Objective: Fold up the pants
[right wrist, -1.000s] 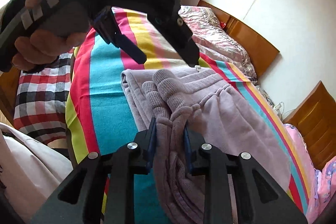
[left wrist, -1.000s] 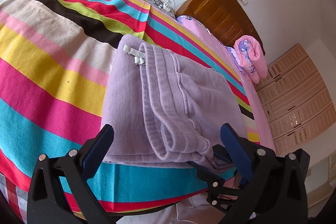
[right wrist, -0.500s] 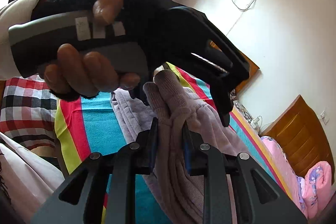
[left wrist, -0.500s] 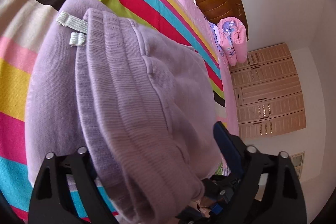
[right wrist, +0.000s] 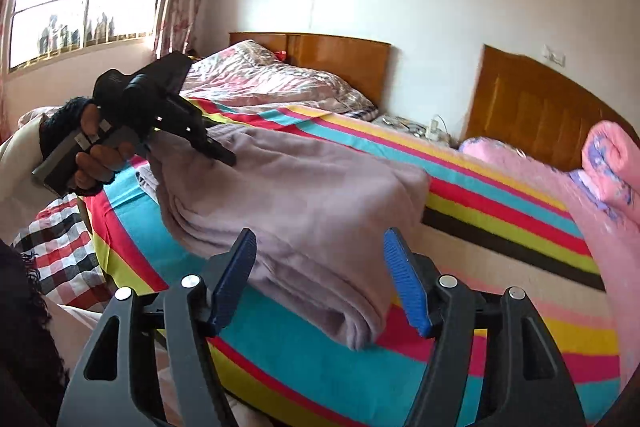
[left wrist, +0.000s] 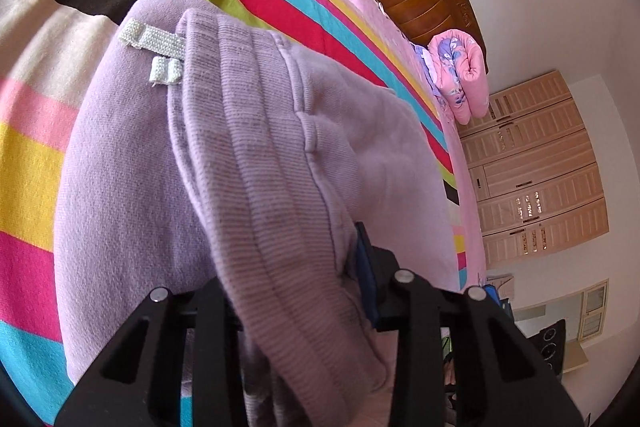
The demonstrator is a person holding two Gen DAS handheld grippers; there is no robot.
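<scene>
The lilac pants (right wrist: 304, 195) lie folded on the striped bedspread (right wrist: 500, 203). In the left wrist view their ribbed waistband (left wrist: 260, 187) with a pale drawstring (left wrist: 156, 43) fills the frame. My left gripper (left wrist: 296, 291) is shut on the waistband end; it also shows in the right wrist view (right wrist: 176, 131), lifting that end a little off the bed. My right gripper (right wrist: 324, 279) is open and empty, just in front of the near folded edge of the pants.
A rolled pink floral quilt (right wrist: 608, 163) lies on the pink bed at the right. Wooden headboards (right wrist: 340, 63) stand against the far wall. A checked sheet (right wrist: 60, 247) hangs at the bed's left edge. Wardrobe doors (left wrist: 536, 167) stand beyond the bed.
My right gripper has let go of the waistband and pulled back, jaws open. My left gripper has closed in and shut on the waistband end.
</scene>
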